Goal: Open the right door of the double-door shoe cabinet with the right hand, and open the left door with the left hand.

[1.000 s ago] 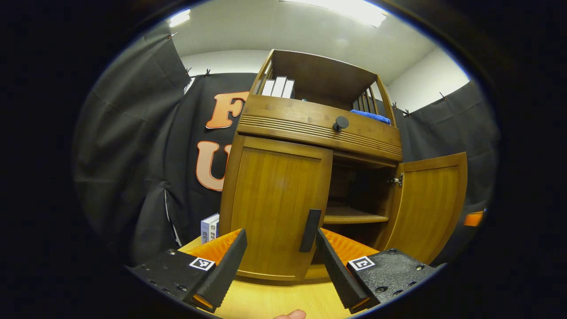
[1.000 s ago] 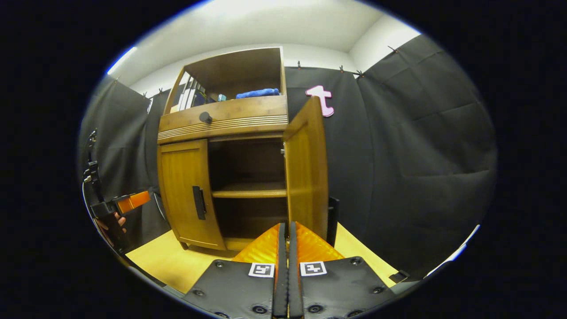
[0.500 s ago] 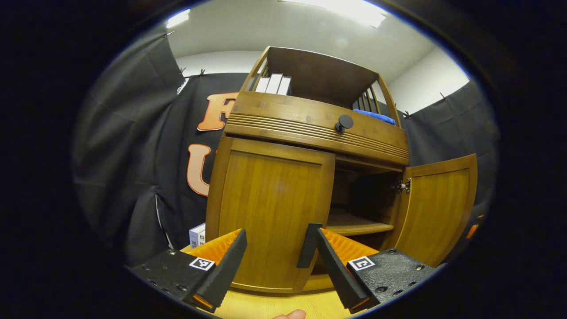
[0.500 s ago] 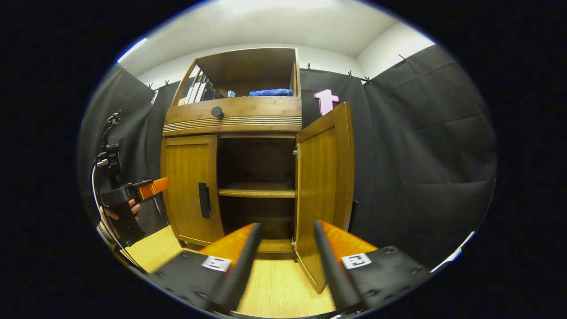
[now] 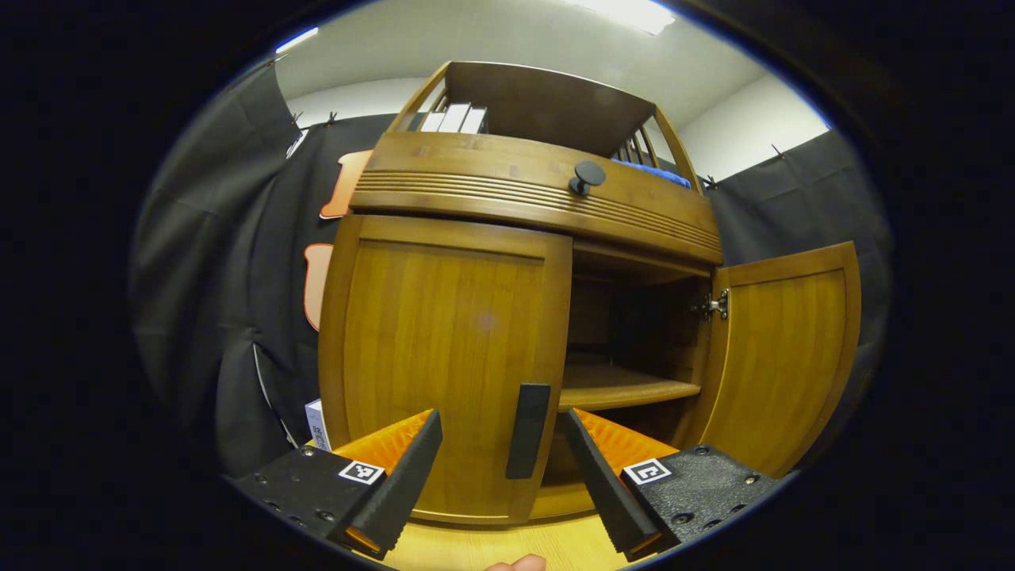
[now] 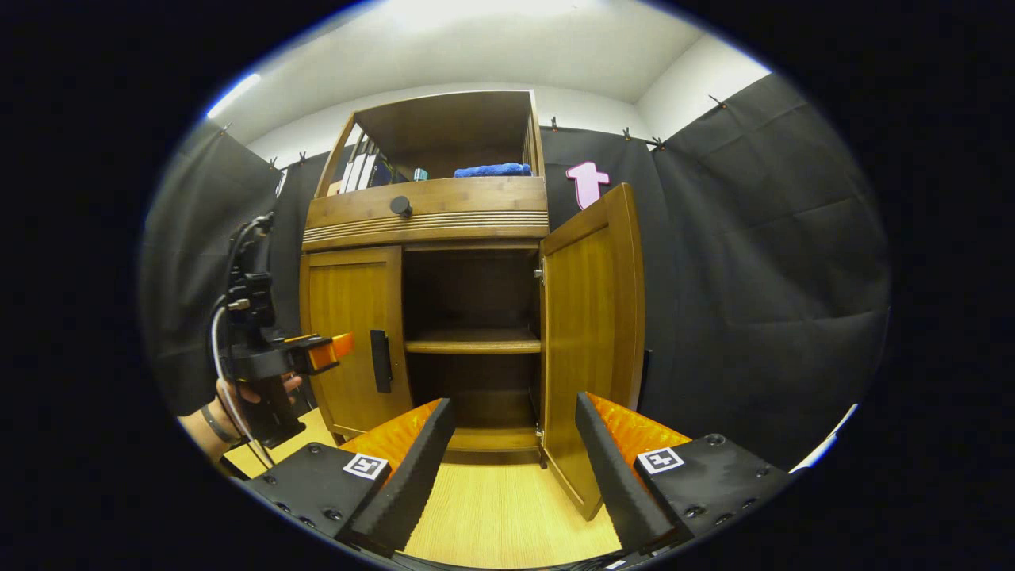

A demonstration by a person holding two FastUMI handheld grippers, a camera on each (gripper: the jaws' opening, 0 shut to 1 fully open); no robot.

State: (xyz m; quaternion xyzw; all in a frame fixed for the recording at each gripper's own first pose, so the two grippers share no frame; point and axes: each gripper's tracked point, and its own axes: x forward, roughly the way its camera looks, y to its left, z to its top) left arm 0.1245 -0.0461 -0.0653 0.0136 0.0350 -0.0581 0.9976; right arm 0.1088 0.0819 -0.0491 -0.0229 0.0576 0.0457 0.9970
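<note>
Between the spread jaws of the left gripper (image 5: 496,484) stands the black handle (image 5: 529,431) of the closed left door (image 5: 444,357), untouched by either finger. Beyond the right gripper (image 6: 511,468), whose jaws are also spread and hold nothing, the right door (image 6: 595,333) stands open, just past its right finger. Farther back, the cabinet (image 6: 468,214) shows an inner shelf (image 6: 472,342).

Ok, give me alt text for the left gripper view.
Open tongs point at the shut left door, its handle between the fingers, untouched. The right door stands open beside a shelf.
</note>
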